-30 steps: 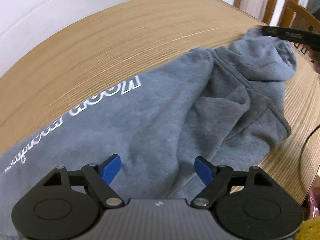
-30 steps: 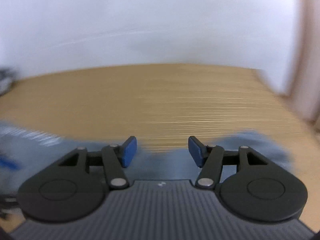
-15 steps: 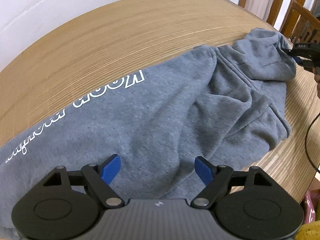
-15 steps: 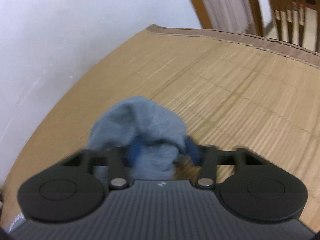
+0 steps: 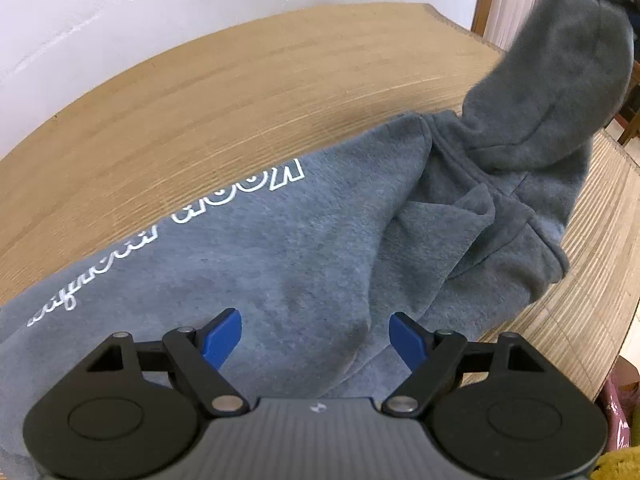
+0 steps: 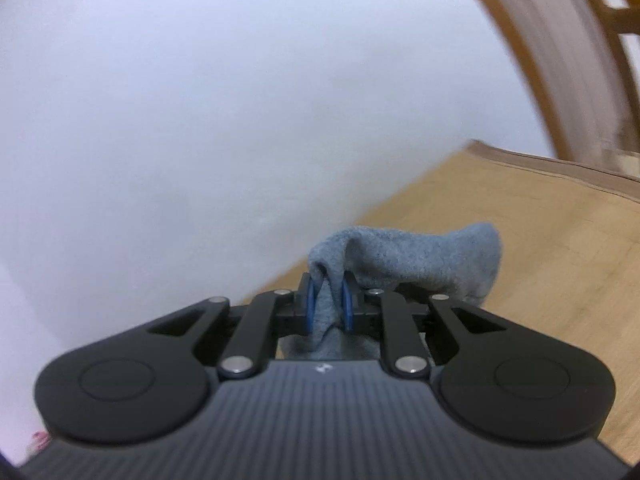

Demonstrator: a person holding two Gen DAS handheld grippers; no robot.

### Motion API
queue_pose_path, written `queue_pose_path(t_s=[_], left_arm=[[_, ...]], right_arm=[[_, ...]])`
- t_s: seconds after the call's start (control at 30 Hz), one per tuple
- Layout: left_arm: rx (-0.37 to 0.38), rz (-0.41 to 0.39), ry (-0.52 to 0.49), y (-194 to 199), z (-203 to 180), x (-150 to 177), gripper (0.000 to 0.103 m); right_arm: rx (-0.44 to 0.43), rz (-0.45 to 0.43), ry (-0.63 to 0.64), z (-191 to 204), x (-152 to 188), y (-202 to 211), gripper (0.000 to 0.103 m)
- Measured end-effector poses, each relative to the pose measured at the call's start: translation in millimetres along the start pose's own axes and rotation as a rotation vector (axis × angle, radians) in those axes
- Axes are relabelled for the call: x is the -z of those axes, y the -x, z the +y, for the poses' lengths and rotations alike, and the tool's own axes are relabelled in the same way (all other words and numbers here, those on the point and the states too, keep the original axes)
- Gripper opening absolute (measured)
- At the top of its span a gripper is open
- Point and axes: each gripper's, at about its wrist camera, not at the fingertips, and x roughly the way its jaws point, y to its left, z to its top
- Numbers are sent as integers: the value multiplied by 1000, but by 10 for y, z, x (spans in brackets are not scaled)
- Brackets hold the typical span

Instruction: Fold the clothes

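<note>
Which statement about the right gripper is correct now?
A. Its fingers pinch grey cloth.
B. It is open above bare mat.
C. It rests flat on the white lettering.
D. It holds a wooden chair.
A: the right gripper has its blue fingers closed on a fold of the grey hoodie.

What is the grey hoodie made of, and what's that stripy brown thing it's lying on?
The grey hoodie with white lettering looks like soft fleece-type knit, matte: its surface is fuzzy and it slumps in rounded folds. The brown slatted mat underneath seems to be bamboo or reed, slightly glossy, judging by its thin parallel strips; the exact fibre is unclear.
</note>
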Motion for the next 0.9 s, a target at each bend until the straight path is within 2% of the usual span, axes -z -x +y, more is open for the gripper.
queue_pose_path(t_s=[0.17, 0.3, 0.4, 0.5, 0.53, 0.63, 0.67, 0.77, 0.8, 0.9], left_arm=[[-7, -26, 28, 192, 178, 147, 83], [-23, -31, 87, 276, 369, 290, 83], [-39, -25, 132, 350, 560, 400, 83], [-53, -10, 167, 400, 738, 488, 83], [-55, -9, 168, 397, 761, 496, 83], [-52, -10, 167, 398, 818, 503, 83], [-44, -14, 163, 403, 832, 495, 83], [-5, -39, 161, 410, 879, 399, 83], [10, -51, 163, 410, 895, 345, 83], [51, -75, 163, 392, 934, 174, 83]], right_arm=[[-132, -4, 86, 820, 69, -70, 17], [-147, 41, 222, 1448, 488, -297, 17], [-109, 155, 310, 1760, 1038, -640, 20], [-124, 377, 361, 1930, 1648, -1058, 24], [-132, 431, 388, 1978, 1778, -1107, 25], [-142, 505, 490, 2091, 1998, -1098, 25], [-147, 481, 522, 2078, 1982, -1041, 32], [-101, 390, 611, 2002, 1862, -763, 64], [-82, 375, 641, 1961, 1845, -691, 71], [-33, 365, 761, 1763, 1798, -614, 72]])
